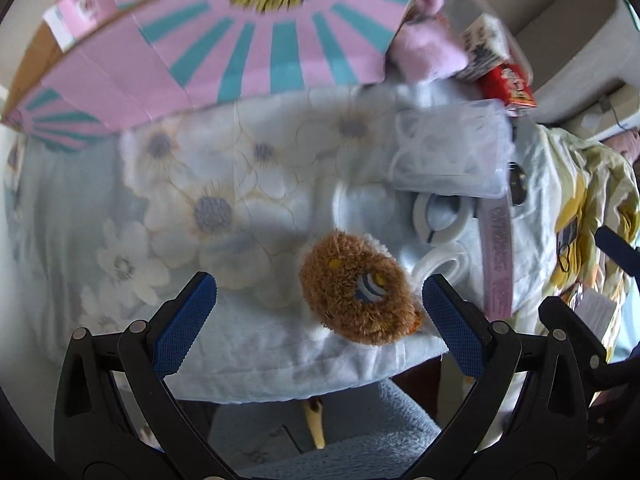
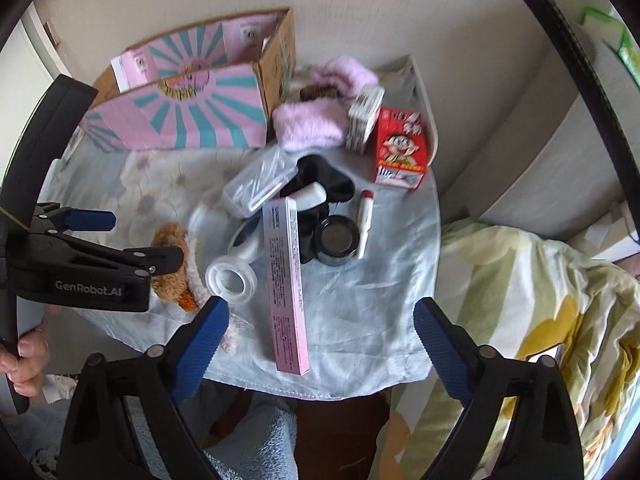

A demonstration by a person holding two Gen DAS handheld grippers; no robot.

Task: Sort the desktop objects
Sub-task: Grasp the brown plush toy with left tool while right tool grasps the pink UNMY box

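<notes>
Biggest risk here imo: the fuzzy brown plush toy (image 1: 356,292) sits right at the near edge of the small table covered in a pale blue floral cloth (image 2: 360,320), so a sloppy grab could nudge it off the edge, or the fingers could snag the cloth and drag everything with it. The white plastic tape ring (image 2: 231,279) is just beside the plush, so it could get bumped or pinched along with it. The long pink cardboard box (image 2: 286,280) also reaches close to that near edge, so it wouldn't take much of a knock to tip it over.

Left gripper (image 1: 320,304) hangs over the plush with jaws spread wide, nothing held, pads clear of the toy. Right gripper (image 2: 320,336) is wide too, empty, above the near end of the pink box, not touching it.

The pink-and-teal cardboard box (image 2: 180,120) at the far edge looks like the sorting bin.
</notes>
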